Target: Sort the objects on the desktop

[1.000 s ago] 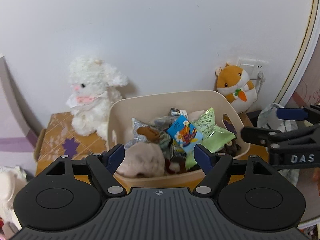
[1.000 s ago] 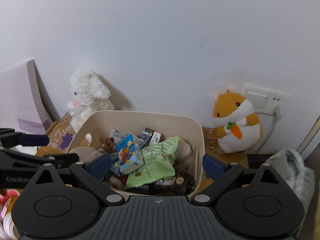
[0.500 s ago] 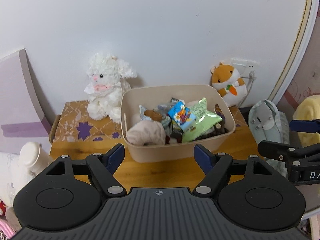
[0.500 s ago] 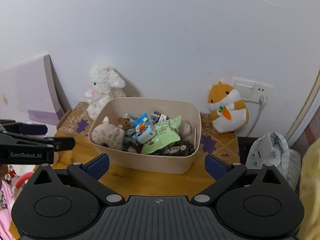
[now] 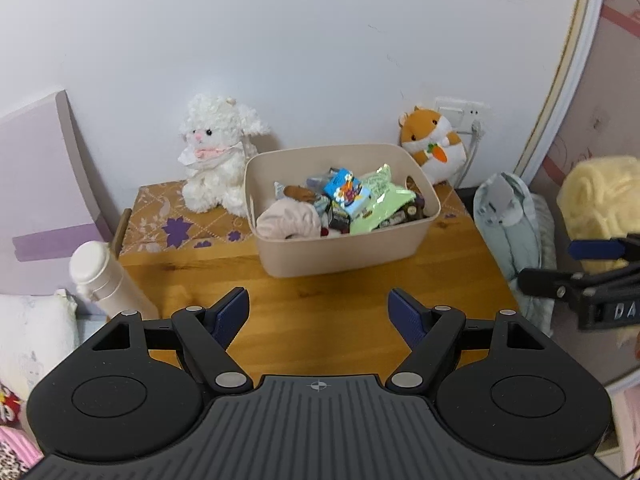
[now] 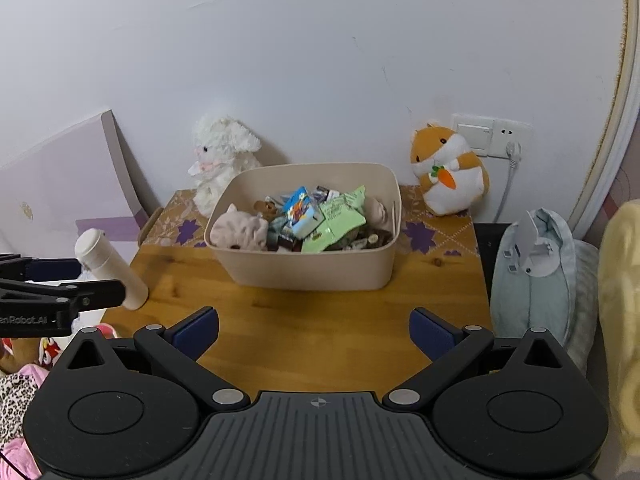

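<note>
A beige bin (image 5: 344,248) (image 6: 312,268) stands at the back of the wooden table (image 5: 320,320) (image 6: 312,332). It holds a pink plush (image 5: 288,220), a blue carton (image 5: 346,190) (image 6: 302,212), a green packet (image 5: 380,196) (image 6: 340,216) and several small snacks. My left gripper (image 5: 319,310) is open and empty above the table's front. My right gripper (image 6: 314,330) is open and empty, also short of the bin. Each gripper shows at the edge of the other's view, the right one (image 5: 580,276) and the left one (image 6: 60,292).
A white lamb plush (image 5: 218,156) (image 6: 222,156) sits left of the bin, an orange hamster plush (image 5: 434,144) (image 6: 448,168) right of it by a wall socket (image 6: 492,136). A white bottle (image 5: 108,280) (image 6: 110,268) stands at the table's left edge. A pale green bundle (image 6: 536,272) lies right of the table.
Both grippers have pulled back and up from the bin, so the whole table now shows. Both stay open and empty.
</note>
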### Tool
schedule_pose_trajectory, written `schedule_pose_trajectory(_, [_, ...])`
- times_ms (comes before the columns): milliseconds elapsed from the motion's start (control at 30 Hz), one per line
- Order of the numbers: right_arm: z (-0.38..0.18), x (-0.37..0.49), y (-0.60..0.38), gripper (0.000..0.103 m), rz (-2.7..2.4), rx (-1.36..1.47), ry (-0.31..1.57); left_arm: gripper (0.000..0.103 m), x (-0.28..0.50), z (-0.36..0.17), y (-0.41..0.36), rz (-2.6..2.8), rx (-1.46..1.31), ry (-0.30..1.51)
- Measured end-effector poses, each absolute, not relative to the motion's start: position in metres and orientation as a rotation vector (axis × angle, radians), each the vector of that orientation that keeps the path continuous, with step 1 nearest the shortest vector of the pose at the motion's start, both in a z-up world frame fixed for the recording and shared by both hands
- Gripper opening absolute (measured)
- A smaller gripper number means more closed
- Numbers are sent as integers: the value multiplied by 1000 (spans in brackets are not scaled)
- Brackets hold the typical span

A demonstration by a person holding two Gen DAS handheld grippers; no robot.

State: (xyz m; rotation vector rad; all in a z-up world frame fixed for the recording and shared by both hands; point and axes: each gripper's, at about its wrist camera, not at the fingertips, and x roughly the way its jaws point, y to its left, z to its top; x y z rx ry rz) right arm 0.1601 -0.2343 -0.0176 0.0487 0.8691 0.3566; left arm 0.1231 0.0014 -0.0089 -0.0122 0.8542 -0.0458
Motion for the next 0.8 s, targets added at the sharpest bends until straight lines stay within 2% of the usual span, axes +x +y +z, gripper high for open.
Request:
schedule_pose_trajectory(400, [-7, 117, -252, 103, 356, 53, 867, 78, 76, 4, -11, -90, 4, 878])
schedule_pose_trajectory(800, [-7, 99, -260, 103, 347, 49, 884, 78, 62, 17, -14, -102, -36, 875])
